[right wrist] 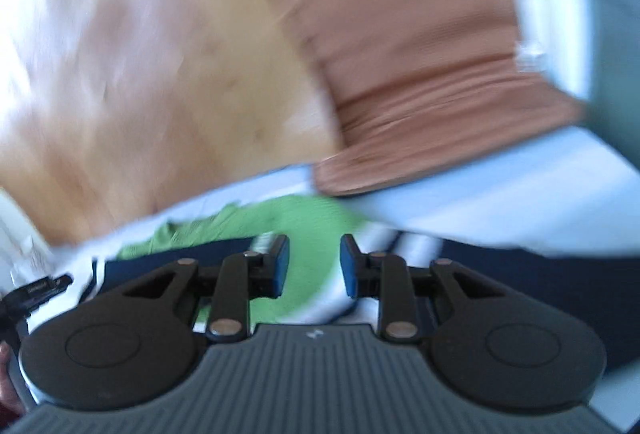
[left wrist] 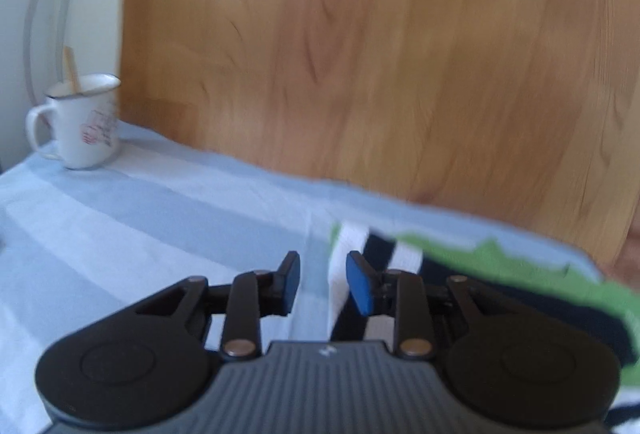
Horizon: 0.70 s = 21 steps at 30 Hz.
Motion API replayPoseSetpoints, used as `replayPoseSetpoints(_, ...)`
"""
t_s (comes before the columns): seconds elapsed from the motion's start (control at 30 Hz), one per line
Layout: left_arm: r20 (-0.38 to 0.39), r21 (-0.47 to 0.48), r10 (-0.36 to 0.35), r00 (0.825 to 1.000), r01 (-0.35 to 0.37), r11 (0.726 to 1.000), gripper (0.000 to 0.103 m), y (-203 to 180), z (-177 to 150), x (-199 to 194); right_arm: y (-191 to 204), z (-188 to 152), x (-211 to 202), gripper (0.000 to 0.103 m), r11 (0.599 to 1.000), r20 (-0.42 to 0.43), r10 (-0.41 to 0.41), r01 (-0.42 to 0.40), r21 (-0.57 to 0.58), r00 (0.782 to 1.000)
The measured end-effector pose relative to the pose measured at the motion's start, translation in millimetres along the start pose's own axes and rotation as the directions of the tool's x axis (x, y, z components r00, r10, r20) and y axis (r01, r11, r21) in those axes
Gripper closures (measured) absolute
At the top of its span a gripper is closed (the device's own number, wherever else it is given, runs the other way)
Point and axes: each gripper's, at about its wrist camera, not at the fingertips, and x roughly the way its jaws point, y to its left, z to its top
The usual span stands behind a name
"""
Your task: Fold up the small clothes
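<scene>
Left gripper spread, empty; striped garment lies just right of its fingers, long axis running rightward. Right gripper spread, empty, hanging directly over the garment's green band, so nearer.

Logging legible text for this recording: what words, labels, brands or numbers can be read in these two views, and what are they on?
Nothing can be read as words.
White mug: red print on its side, too blurred to read.
Left gripper: small pale logo mark on its grey body, no letters legible.
Right gripper: the same pale mark, not legible.
Black object at the left edge of the right wrist view: pale lettering, too small and blurred to read.
</scene>
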Motion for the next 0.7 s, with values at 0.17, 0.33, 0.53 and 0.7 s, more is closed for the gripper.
replayPoseSetpoints(0.17,0.02,0.092,-0.097,0.995,0.095,0.991,0.074,-38.3,-3.9,-32.2,-104.2,-53.9,-86.7,0.071,0.939,0.061,-0.08,0.055,0.339,0.995)
replayPoseSetpoints(0.33,-0.078,0.215,-0.171,0.982,0.184,0.959,0.072,-95.7,-32.9,-24.7,-148.5,-100.6,-128.9,0.071,0.842,0.096,-0.202,0.123,0.526,0.975)
replayPoseSetpoints(0.53,-0.144,0.327,-0.116,0.983,0.158,0.932,0.07,-123.8,-62.0,-8.4,-174.6,-98.2,-116.8,0.058,0.768,0.134,-0.259,0.12,0.629,0.956)
replayPoseSetpoints(0.7,-0.146,0.332,-0.099,0.984,0.143,0.932,0.07,-123.9,-60.6,-5.8,-188.9,-92.1,-103.0,0.065,0.747,0.219,-0.266,0.057,0.662,0.939)
